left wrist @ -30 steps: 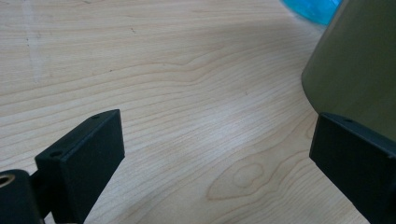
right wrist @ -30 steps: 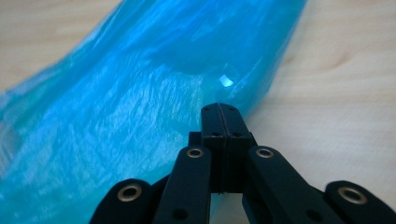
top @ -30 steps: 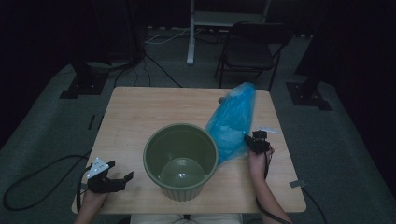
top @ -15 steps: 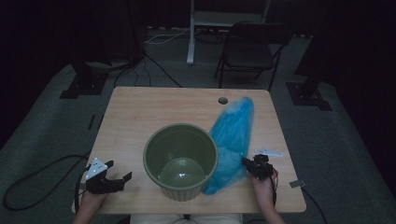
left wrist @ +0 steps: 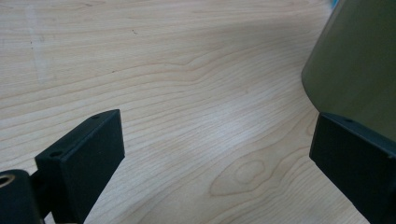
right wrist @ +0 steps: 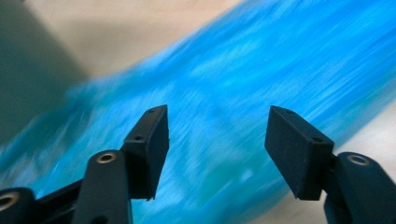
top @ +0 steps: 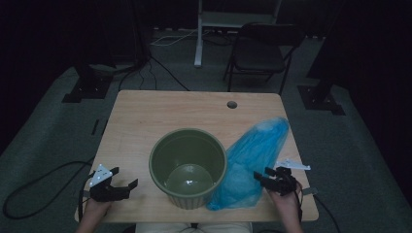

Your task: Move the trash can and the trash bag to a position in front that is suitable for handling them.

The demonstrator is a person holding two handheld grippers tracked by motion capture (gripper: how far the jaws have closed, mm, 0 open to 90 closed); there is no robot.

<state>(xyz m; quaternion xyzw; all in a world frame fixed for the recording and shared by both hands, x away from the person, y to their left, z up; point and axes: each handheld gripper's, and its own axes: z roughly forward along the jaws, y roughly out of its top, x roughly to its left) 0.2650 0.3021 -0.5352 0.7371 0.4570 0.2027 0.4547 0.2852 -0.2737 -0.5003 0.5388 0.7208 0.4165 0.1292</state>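
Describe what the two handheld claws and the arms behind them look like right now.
Both claws are black with flat, blocky rectangular jaws showing small screw holes. The left claw carries a pale three-cornered plate on top; so does the right claw. A dark cable trails from each. Both forearms come in bare, with no sleeves visible.

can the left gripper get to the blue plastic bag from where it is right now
Probably not directly. The green bucket stands between the left gripper and the blue plastic bag, so it would have to go over or around it.
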